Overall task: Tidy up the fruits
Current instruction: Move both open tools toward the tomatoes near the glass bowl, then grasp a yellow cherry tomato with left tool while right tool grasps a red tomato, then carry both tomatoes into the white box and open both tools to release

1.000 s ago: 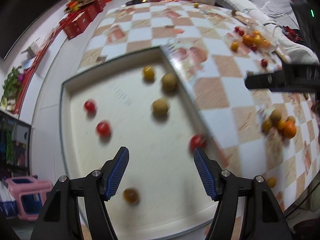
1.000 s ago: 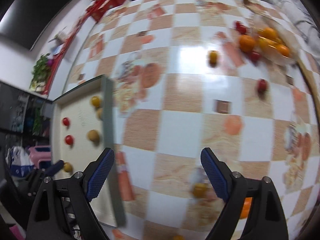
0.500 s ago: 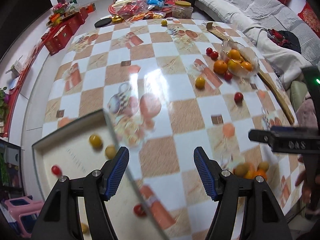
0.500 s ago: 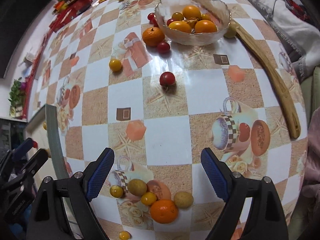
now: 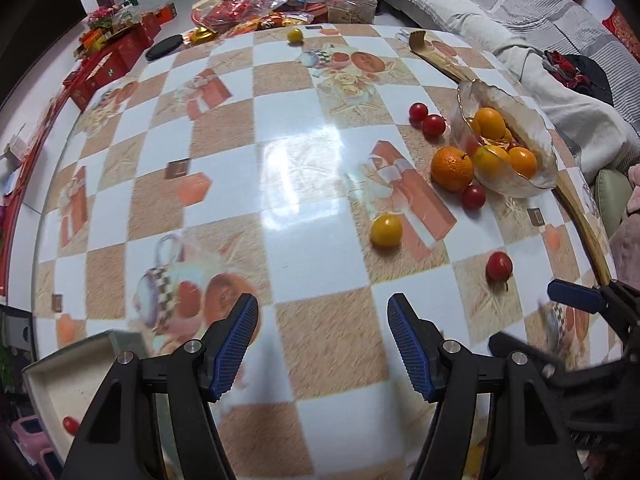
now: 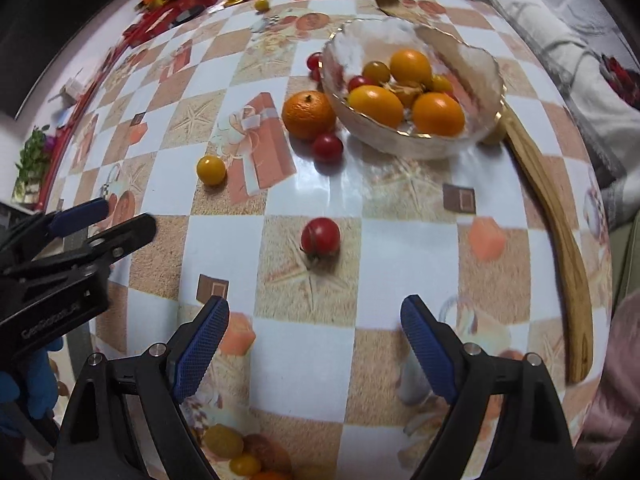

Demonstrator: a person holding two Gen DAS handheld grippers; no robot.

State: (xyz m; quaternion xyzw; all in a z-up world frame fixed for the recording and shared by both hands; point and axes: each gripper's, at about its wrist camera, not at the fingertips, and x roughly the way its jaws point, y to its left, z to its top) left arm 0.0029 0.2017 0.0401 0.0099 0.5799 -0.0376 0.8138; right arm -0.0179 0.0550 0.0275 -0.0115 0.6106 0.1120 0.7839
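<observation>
My left gripper [image 5: 323,304] hangs open over bare tablecloth with nothing between its fingers. A cream tray [image 5: 60,384] with a red tomato [image 5: 70,424] in it sits at its lower left. My right gripper [image 6: 315,304] points down at the table, its jaws wide and closing slightly on nothing. A red cherry tomato [image 6: 320,236] lies just beyond its fingertips. Farther off lie a yellow tomato [image 6: 211,169], an orange [image 6: 308,114] and a second red tomato [image 6: 327,147]. These sit beside a glass bowl [image 6: 416,136] holding several oranges and tomatoes.
A long wooden tool [image 6: 560,240] lies along the table's right edge past the bowl. A cluster of small fruit [image 6: 224,440] sits under the right gripper's base. Red boxes and snack packets [image 5: 248,4] crowd the far end. A sofa runs along the right.
The left gripper has swept right, off the tray and over the table. The right gripper has moved toward the bowl, and the red tomato is now just ahead of it.
</observation>
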